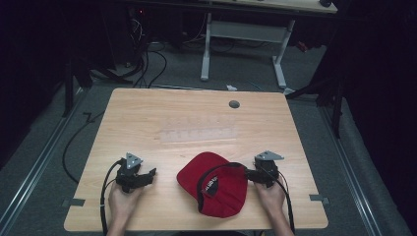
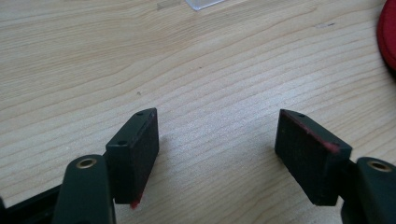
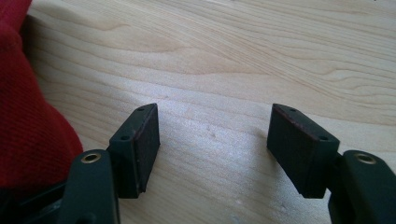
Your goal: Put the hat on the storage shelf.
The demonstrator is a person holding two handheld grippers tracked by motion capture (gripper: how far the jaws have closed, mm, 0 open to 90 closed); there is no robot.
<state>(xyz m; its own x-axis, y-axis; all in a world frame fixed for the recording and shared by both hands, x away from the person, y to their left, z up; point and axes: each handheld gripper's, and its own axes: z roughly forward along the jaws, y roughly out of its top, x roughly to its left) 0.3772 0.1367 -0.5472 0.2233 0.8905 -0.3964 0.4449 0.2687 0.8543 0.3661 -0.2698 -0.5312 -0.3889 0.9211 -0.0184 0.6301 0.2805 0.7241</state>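
Red cap (image 1: 215,183) lay upside down near the front edge of the wooden table (image 1: 147,113), slightly right of centre, its hollow facing up with a dark inner band and a small label visible. Lying that way, its rim was the easiest part to pinch, which likely explains where the hands sat.

Right gripper (image 1: 252,175) rested at the cap's right side, seemingly just beside the rim; whether it touched could not be told from above. In the right gripper view its jaws stood wide apart over bare wood, nothing between the pads (image 3: 299,154), with red fabric (image 3: 28,116) off to the left. Released, then, and placed for a grasp not yet made.

Left gripper (image 1: 150,173) sat apart from the cap on the left, jaws pointing toward it. Left gripper view confirmed it spread and empty (image 2: 217,154), the pads (image 2: 306,156) over bare wood and a sliver of red cap (image 2: 387,37) at the far right. Probably waiting to take the opposite rim.

Farther out, mid-table, lay a clear plastic tray (image 1: 199,129), faint against the grain and well apart from both hands. Beyond it, a grey round grommet (image 1: 234,104) near the far edge.
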